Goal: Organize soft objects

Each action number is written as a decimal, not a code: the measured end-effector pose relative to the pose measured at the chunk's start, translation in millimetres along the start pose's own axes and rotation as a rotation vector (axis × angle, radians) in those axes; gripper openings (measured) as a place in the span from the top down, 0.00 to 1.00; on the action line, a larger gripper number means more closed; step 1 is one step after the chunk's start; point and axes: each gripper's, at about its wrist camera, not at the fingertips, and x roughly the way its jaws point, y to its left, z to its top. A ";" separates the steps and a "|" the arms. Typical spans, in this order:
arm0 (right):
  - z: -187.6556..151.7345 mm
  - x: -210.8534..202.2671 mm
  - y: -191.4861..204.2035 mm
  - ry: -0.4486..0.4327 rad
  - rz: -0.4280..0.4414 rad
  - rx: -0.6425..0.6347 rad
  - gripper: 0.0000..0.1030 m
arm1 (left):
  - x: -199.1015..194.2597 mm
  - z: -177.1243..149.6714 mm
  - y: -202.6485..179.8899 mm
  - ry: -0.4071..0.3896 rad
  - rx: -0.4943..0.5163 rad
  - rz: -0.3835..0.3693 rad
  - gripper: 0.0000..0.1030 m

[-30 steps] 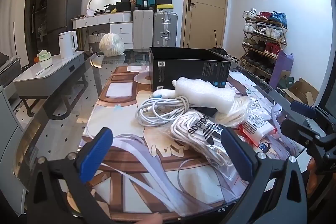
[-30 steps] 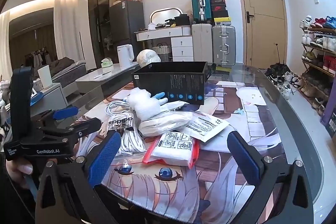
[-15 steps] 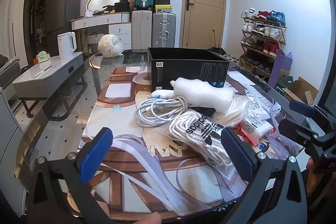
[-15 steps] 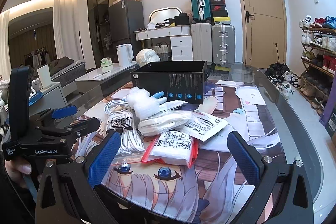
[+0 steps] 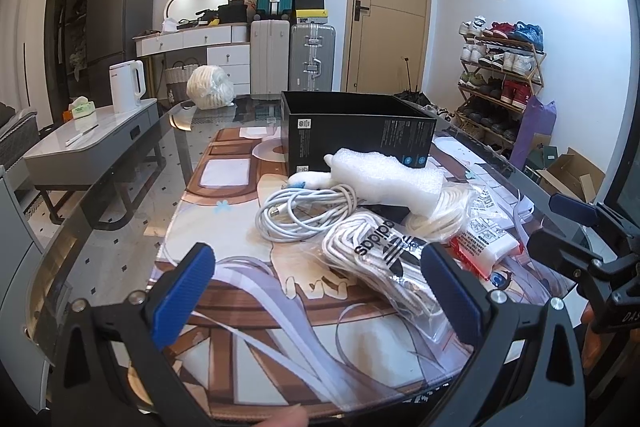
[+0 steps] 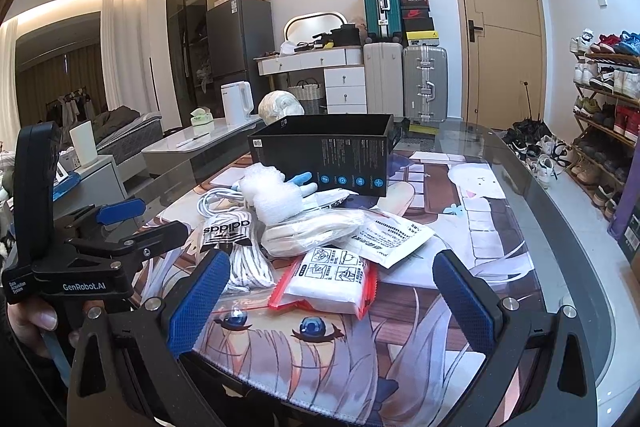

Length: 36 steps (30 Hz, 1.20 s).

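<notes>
Both the left hand-held gripper (image 5: 324, 291) and the right hand-held gripper (image 6: 330, 301) hover with jaws apart and empty at the near edge of the table (image 6: 532, 195). The soft things lie heaped in front of the open black box (image 5: 356, 135): foam roll (image 5: 386, 173), coiled cable (image 5: 308, 209), bagged laces (image 5: 376, 259), red-edged packet (image 6: 332, 279). All look light and yielding; the bags are probably slippery, so pinch the bulk, not the film

The right hand-held gripper (image 6: 328, 295) hangs spread wide above a red-edged white packet (image 6: 328, 281), near the black box (image 6: 320, 151).
</notes>
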 end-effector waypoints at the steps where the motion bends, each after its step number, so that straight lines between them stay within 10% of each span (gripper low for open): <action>1: -0.2 0.3 -0.4 -0.001 -0.001 0.000 0.00 | 0.0 -0.5 -0.1 -0.001 0.000 0.000 0.00; 36: -0.7 0.4 -1.1 0.003 -0.001 -0.001 0.00 | 0.8 0.0 -2.4 0.015 0.013 -0.007 0.00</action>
